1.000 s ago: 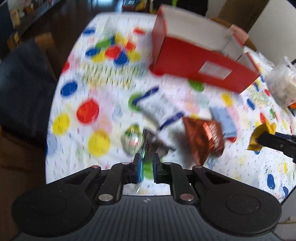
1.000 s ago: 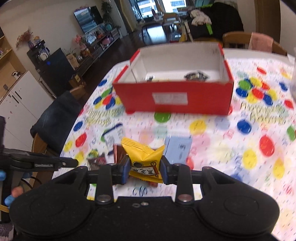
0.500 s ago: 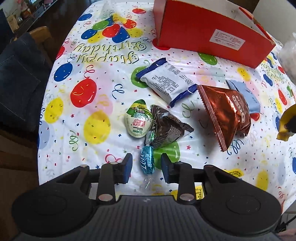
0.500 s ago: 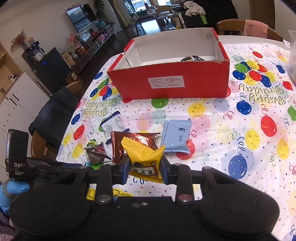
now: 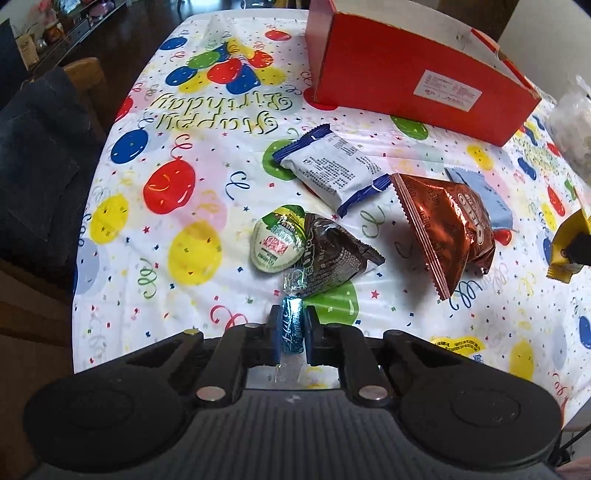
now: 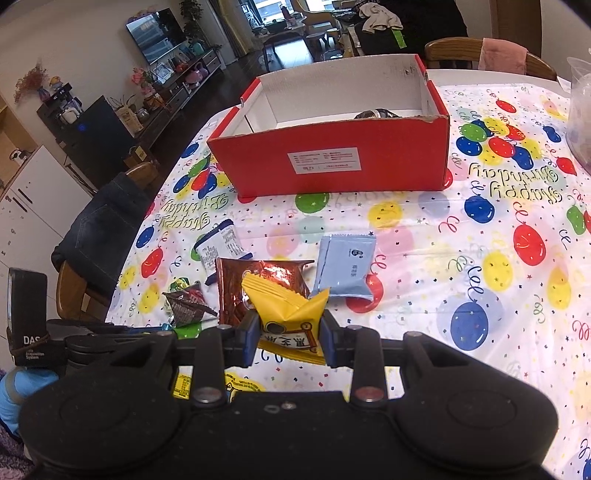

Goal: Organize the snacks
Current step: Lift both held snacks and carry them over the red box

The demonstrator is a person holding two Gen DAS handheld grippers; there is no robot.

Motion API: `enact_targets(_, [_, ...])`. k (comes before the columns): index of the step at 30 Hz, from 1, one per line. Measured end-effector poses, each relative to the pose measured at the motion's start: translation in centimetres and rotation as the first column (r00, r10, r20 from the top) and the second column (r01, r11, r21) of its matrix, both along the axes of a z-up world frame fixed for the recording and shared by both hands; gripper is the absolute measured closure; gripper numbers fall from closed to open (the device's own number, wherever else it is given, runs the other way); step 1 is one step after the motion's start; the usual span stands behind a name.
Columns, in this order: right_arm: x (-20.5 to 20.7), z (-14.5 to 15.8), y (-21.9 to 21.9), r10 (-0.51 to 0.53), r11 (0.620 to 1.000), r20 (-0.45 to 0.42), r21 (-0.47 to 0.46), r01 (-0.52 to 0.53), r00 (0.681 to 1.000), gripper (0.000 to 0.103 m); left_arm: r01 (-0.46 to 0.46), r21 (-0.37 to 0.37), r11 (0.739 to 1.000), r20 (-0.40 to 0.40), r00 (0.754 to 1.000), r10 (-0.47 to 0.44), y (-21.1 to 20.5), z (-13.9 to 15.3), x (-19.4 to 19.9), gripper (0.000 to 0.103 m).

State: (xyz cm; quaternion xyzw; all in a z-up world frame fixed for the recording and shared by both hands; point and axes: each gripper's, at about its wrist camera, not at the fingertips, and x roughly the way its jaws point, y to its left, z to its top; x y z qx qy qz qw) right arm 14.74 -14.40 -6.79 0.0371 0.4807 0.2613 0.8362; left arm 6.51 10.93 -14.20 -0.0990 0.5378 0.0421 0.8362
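Here, a teal candy (image 5: 293, 325) is pinched by the left hand-held gripper (image 5: 291, 328) low over the table (image 5: 207, 177); a yellow packet (image 6: 290, 314) is clamped in the right hand-held gripper (image 6: 290, 338). The red box (image 6: 332, 162) stands well apart. The slick, narrow candy could be squeezed out during the lift, or its twisted end snagged on the brown pouch (image 5: 332, 258).

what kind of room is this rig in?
Most likely a home dining and living area: a table under a balloon-print birthday tablecloth, wooden dining chairs around it, and a flat-screen television over a low cabinet behind.
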Motion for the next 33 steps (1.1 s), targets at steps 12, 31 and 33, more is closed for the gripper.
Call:
enact_targets(12, [0.6, 1.6, -0.4, -0.010, 1.000, 0.046, 0.007, 0.010, 0.999, 0.071, -0.018, -0.024, 1.000, 0.103, 0.994, 0.021, 0.5, 5.0, -0.8, 0.091])
enact_targets(31, [9.0, 7.4, -1.3, -0.024, 1.000, 0.191, 0.015, 0.022, 0.981, 0.071, 0.066, 0.031, 0.997, 0.276, 0.958, -0.072, -2.8, 14.2, 7.8, 0.091])
enact_targets(33, [10.3, 7.8, -1.2, -0.022, 1.000, 0.203, 0.007, 0.020, 0.979, 0.071, 0.068, 0.050, 0.996, 0.284, 0.955, -0.079, -3.2, 14.7, 9.1, 0.091])
